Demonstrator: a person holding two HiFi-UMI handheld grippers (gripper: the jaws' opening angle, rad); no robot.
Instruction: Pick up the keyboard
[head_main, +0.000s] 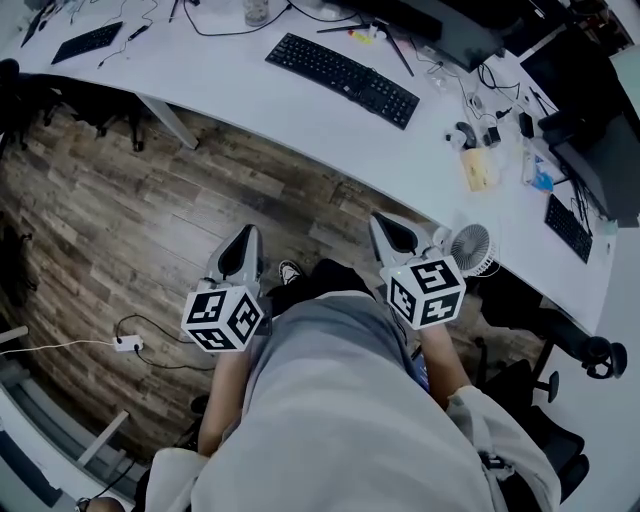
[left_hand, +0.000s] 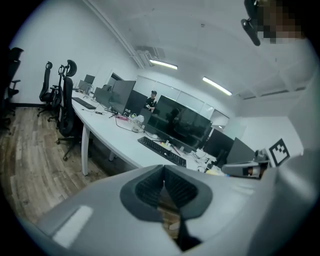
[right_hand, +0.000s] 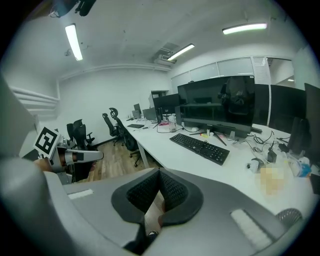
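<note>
A long black computer keyboard (head_main: 343, 80) lay flat on the curved white desk (head_main: 250, 90), well apart from both grippers. The left gripper (head_main: 240, 252) and right gripper (head_main: 396, 235) hung above the wooden plank floor (head_main: 120, 230), short of the desk, each with its jaws pressed together and empty. Judging by this, nothing was done yet: approach, opening, grasp and lift all remained.

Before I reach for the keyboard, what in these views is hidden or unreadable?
Keyboard: key legends and any cable are too small in all views.
Yellowish item on the desk: too small in the head view, mosaic-blurred in the right gripper view.
Monitor: cut off by the head view's top edge.
Small fan: base hidden behind the right tool in the head view.
</note>
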